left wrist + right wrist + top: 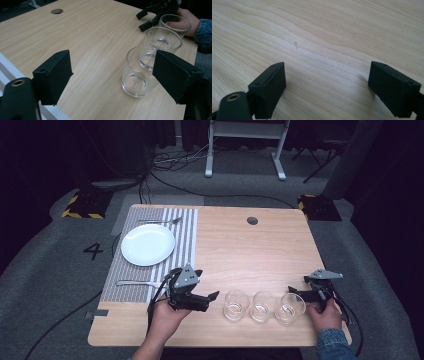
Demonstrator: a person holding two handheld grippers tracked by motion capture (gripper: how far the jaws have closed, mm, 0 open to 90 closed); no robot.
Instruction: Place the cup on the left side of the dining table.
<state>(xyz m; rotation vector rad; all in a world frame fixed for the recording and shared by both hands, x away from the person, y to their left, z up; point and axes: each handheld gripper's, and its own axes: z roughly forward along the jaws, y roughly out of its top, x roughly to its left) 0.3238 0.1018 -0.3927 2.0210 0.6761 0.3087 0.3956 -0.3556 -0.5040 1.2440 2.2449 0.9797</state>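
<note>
Standing in a row near the front edge of the wooden table (235, 245), three clear glasses serve as the landmark: the left glass (236, 304), the middle glass (263, 305) and the right glass (291, 308), each just beside its neighbour and all upright. In the left gripper view the same row recedes from the nearest glass (137, 72) to the farthest.

Left of the row, the left gripper (212, 296) is held low over the table by the person's left hand (167, 316), its jaws spread wide and empty, with one jaw close to the left glass. Right of the row, the right gripper (296, 291) is held by the right hand (325, 315), its jaws also spread apart with nothing between them; its tips lie near the right glass, and whether they touch it cannot be told.

Farther left of the glasses lies a striped placemat (186, 232) bearing a white plate (148, 244), with a fork (160, 221) behind the plate and a second utensil (137, 282) in front of it. Beyond the glasses, a round hole (252, 220) marks the table's far side.
</note>
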